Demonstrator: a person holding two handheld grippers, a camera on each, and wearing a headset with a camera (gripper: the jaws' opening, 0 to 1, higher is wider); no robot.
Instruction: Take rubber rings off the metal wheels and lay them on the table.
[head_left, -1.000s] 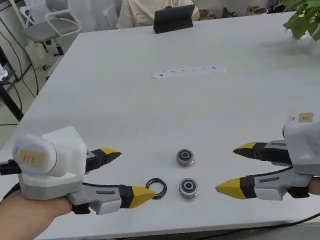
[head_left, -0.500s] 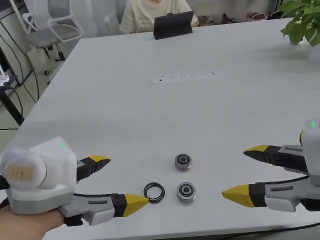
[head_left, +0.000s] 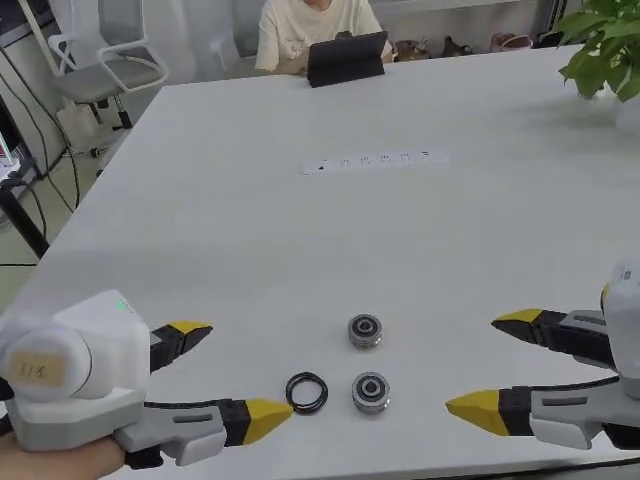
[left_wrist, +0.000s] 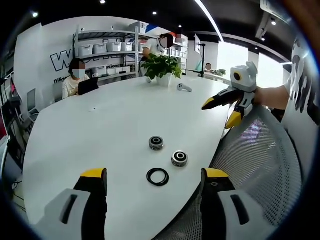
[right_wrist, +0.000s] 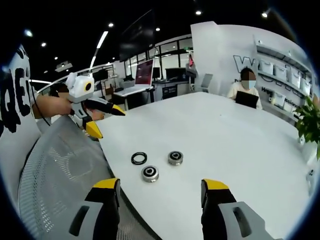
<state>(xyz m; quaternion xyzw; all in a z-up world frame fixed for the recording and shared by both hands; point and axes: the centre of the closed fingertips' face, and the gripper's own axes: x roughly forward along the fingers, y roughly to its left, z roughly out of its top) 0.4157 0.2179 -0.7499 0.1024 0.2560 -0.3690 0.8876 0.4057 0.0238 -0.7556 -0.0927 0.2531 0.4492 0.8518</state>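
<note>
Thin black rubber ring (head_left: 306, 392) flat near the table's (head_left: 300, 230) front edge, just beside two silver metal wheels (head_left: 371, 390), left gripper (head_left: 245, 370) and right gripper (head_left: 474, 362) spread wide, empty

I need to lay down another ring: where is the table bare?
The table is bare from the far wheel to the power strip. Crowded at the front edge: rubber ring and near wheel between left gripper and right gripper.
</note>
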